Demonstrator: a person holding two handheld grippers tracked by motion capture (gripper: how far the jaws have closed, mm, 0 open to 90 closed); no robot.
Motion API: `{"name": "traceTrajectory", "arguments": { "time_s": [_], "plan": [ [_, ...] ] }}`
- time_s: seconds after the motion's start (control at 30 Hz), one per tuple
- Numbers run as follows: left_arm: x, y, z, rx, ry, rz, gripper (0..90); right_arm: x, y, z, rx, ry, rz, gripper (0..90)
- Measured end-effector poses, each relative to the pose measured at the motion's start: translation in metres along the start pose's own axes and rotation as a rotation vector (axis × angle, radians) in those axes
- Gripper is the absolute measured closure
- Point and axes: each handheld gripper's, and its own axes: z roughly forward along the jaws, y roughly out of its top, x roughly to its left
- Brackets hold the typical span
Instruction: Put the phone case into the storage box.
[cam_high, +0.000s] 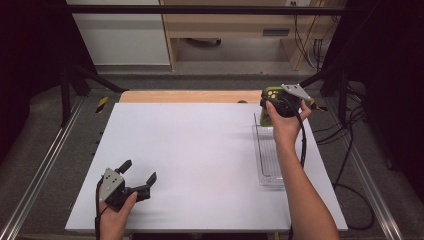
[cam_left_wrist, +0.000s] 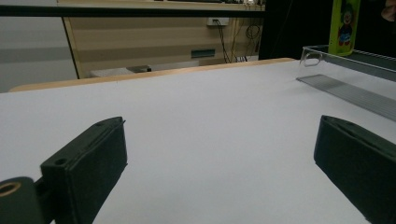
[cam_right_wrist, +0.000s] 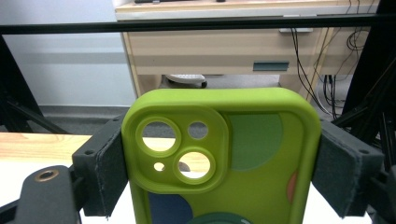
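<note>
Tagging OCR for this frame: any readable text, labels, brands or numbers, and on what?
No readable text in these views.
Phone case: coloured shapes in the right gripper view, a cartoon figure in the left gripper view, no lettering.
Drawer label plate: blank or too blurred to read.

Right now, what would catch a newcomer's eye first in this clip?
The bright green phone case, clamped upright between the jaws of the right gripper and held above the far end of the clear plastic tray at the table's right edge. Next, the left gripper at the near left of the white table, its jaws spread wide over the bare surface.
</note>
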Motion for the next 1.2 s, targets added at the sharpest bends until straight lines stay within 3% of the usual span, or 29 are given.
{"name": "traceTrajectory", "arguments": {
  "time_s": [0.23, 0.33, 0.57, 1.2],
  "plan": [
    [-0.001, 0.0, 0.0, 0.001, 0.001, 0.001, 2.1, -0.001, -0.006, 0.006, 0.012, -0.012, 0.002, 16.7],
    [-0.001, 0.0, 0.0, -0.005, 0.002, 0.0, 1.8, 0.001, -0.009, 0.007, 0.014, -0.011, 0.033, 16.7],
    [-0.002, -0.001, 0.001, -0.003, -0.004, 0.004, 1.8, 0.005, -0.015, 0.012, 0.015, -0.034, 0.016, 16.7],
    [-0.003, -0.002, 0.001, 0.001, -0.006, 0.005, 1.9, 0.003, -0.034, 0.025, 0.028, -0.056, 0.035, 16.6]
  ]
}}
